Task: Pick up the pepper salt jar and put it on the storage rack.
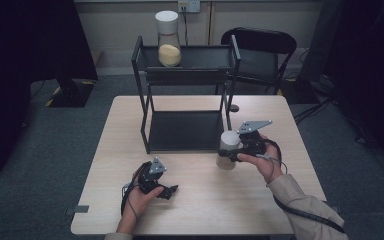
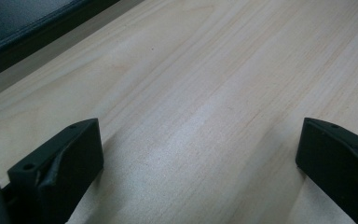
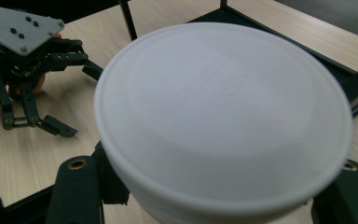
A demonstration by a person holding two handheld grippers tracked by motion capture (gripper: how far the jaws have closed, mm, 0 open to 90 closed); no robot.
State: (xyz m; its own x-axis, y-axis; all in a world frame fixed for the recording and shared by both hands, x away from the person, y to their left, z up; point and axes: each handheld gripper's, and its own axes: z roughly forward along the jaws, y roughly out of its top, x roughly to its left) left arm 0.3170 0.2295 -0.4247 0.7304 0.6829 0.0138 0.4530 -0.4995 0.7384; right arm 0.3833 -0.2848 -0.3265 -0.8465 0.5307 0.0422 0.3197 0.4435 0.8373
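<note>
My right gripper [image 1: 224, 154] is shut on a jar with a white lid [image 1: 229, 140], held upright just off the table in front of the rack's right front post. In the right gripper view the round white lid [image 3: 223, 116] sits directly above my two jaws, which clamp the jar under it [image 3: 214, 198]. My left gripper [image 1: 170, 191] lies low on the table near the front edge, jaws wide apart with only bare wood between them [image 2: 200, 158]. It is also seen across the table in the right gripper view [image 3: 77, 100].
A black two-tier rack [image 1: 143, 100] stands at the back of the wooden table [image 1: 205, 205]. On its top shelf stands a second white-lidded jar [image 1: 168, 42] with yellow contents. A black chair [image 1: 260, 50] is behind the table.
</note>
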